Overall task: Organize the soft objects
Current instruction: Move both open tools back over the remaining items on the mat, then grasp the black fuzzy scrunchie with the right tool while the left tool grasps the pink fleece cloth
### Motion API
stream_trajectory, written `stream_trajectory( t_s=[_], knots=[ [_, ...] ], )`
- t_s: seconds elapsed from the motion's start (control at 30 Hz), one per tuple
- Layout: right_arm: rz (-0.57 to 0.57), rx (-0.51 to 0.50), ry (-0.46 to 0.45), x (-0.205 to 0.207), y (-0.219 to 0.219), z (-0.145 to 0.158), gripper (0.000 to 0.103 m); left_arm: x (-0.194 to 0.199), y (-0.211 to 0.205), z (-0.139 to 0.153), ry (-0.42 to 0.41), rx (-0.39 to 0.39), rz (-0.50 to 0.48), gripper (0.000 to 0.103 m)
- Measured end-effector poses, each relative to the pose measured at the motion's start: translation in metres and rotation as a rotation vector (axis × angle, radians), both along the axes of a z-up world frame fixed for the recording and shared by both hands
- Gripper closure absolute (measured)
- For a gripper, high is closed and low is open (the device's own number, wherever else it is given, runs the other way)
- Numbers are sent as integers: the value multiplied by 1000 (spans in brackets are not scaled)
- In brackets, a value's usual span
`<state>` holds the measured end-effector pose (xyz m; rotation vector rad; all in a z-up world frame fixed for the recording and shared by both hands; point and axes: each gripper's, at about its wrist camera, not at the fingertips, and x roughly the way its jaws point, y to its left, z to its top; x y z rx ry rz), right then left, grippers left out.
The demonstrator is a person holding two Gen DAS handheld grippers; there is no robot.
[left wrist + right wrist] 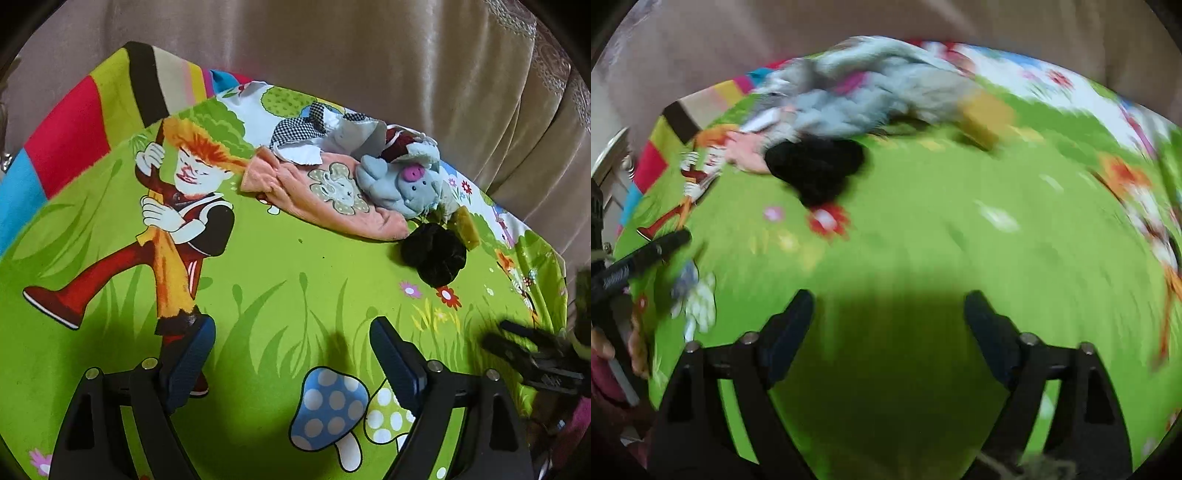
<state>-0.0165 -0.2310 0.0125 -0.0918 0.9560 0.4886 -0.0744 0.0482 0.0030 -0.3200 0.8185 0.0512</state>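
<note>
Soft stuff sits heaped at the far edge of the table, on a green cartoon cloth: pink towel, grey-blue plush toy on top, checked rag behind, black scrunchie and yellow sponge just beside. All look light, limp, nothing fragile; towel will drape and drag, so pinch a thick fold near its edge. Plush: grab the body, not an ear. Scrunchie squashes, take it across the ring. Left claw and right claw both spread wide, empty, near side of the table, apart from the pile. Right view is blurred.
</note>
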Motion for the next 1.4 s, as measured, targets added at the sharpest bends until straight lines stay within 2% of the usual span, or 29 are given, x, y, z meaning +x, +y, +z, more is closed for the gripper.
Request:
stream_trajectory(
  t_s=[0.17,0.3,0.33,0.37,0.4,0.5,0.63,0.73,0.83,0.9,0.97,1.03,1.1,1.17,1.2,1.23,1.27,1.3,1.37,1.4],
  knots=[
    [78,-57,-37,46,66,-3,11,2,-4,-1,8,17,-16,11],
    [82,-66,-36,77,91,-5,11,1,-5,-1,10,16,-22,9],
    [93,-61,-37,80,93,-5,26,2,-5,-1,12,19,-26,8],
    [110,-53,-57,77,92,-2,50,3,-6,-1,14,22,-30,7],
    [126,-48,-74,71,89,0,80,3,-7,-2,17,26,-35,5],
    [138,-30,-92,45,71,4,80,6,-12,-3,34,52,-54,1],
    [148,-53,-95,4,40,3,80,17,-16,-2,88,81,-50,0],
    [126,-10,-83,-11,17,-2,79,39,-10,1,99,-25,43,0],
    [103,13,-69,-8,11,-2,78,70,-4,4,108,-154,202,0],
    [99,-6,-78,-9,16,-3,77,93,-8,4,117,-180,290,0],
    [101,-27,-87,-10,21,-4,77,119,-16,4,119,-156,333,0],
    [101,-24,-87,-10,19,-4,77,146,-24,1,144,-43,358,0],
    [101,-12,-81,-9,17,-4,77,163,-25,-1,137,13,362,1],
    [100,-7,-79,-8,15,-5,77,164,-19,-1,73,12,361,23],
    [100,-8,-79,-8,15,-5,77,162,-14,0,47,3,350,55],
    [100,-7,-79,-8,15,-5,77,160,-8,-1,28,-65,294,93],
    [99,-4,-77,-8,15,-5,77,159,2,-5,19,-174,224,93],
    [98,2,-75,-8,14,-5,77,154,13,-6,8,-265,192,93],
    [96,15,-69,-6,13,-5,77,132,29,5,-63,-395,129,93],
    [96,18,-67,-6,13,-5,77,110,36,20,-133,-469,87,93]
  ],
)
